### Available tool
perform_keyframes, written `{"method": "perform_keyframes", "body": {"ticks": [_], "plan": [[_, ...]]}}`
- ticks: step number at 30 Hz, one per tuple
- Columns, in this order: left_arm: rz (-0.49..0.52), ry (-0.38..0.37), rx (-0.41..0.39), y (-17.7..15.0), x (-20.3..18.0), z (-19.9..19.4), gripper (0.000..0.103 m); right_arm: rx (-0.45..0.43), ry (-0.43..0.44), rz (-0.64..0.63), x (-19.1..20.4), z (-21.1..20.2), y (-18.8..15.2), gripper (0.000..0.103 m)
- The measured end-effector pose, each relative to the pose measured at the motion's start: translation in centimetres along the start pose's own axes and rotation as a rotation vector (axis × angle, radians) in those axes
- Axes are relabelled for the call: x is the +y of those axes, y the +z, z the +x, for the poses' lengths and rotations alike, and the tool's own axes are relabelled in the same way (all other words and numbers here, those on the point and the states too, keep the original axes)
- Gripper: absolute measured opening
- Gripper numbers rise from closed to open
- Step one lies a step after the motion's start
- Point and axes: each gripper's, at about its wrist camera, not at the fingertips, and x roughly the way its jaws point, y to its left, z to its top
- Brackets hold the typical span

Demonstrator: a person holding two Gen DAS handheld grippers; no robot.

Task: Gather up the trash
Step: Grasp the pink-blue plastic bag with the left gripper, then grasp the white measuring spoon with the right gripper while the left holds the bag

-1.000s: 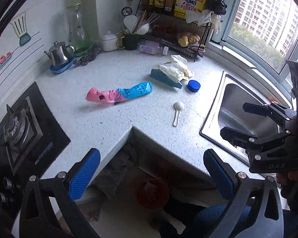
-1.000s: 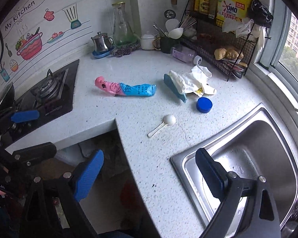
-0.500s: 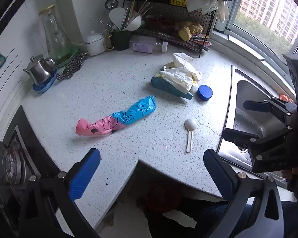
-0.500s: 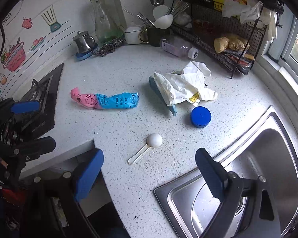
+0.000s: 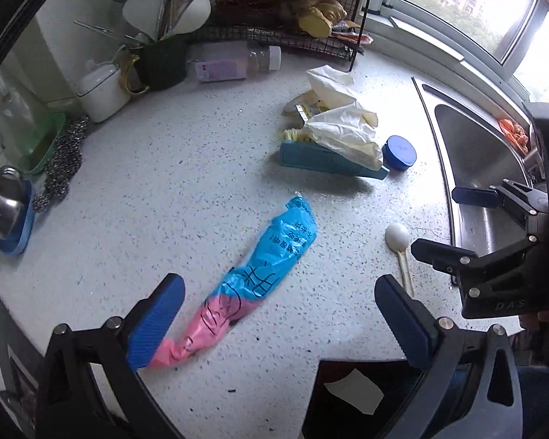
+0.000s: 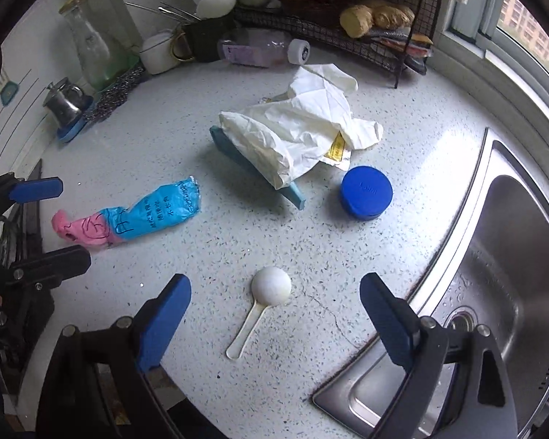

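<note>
Overhead, both wide-open, empty: left claw (image 5: 278, 311) straddling pink-and-blue wrapper (image 5: 254, 278), right claw (image 6: 274, 311) around white scoop (image 6: 267, 292).

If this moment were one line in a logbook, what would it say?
task: collect trash | left gripper: open, over wrapper | right gripper: open, over scoop | nothing held

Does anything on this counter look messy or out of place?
Yes. A crumpled pink-and-blue wrapper lies loose mid-counter, a white scoop sits face down near the sink, and a wrinkled white bag is draped over a teal brush.
</note>
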Motion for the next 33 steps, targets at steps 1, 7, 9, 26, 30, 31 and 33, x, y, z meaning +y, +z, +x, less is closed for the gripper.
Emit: {"method": "perform_keyframes", "body": {"ticks": [1, 7, 9, 26, 30, 31, 33], "plan": [[0.014, -0.012, 0.007, 0.3, 0.3, 0.7, 0.102, 0.007, -0.014, 0.018, 0.1, 0.4, 0.0, 0.093], [0.078, -0.088, 0.064, 1.9, 2.0, 4.9, 0.089, 0.04, -0.071, 0.112, 0.2, 1.9, -0.3, 0.093], [0.106, -0.102, 0.08, 2.0, 2.0, 5.8, 0.082, 0.047, -0.08, 0.134, 0.2, 2.2, -0.2, 0.093], [0.13, -0.078, 0.104, 1.0, 0.5, 7.0, 0.028, 0.045, -0.106, 0.219, -0.9, 1.5, 0.2, 0.093], [0.06, -0.081, 0.1, 0.1, 1.2, 6.3, 0.021, 0.057, -0.109, 0.242, -1.1, 2.4, -0.5, 0.093], [0.046, -0.076, 0.091, 0.0, 1.2, 6.0, 0.02, 0.061, -0.113, 0.241, -1.0, 2.6, -0.7, 0.093], [0.031, -0.076, 0.066, -0.5, 1.6, 5.0, 0.019, 0.063, -0.119, 0.24, -1.0, 3.1, -0.9, 0.089]]}}
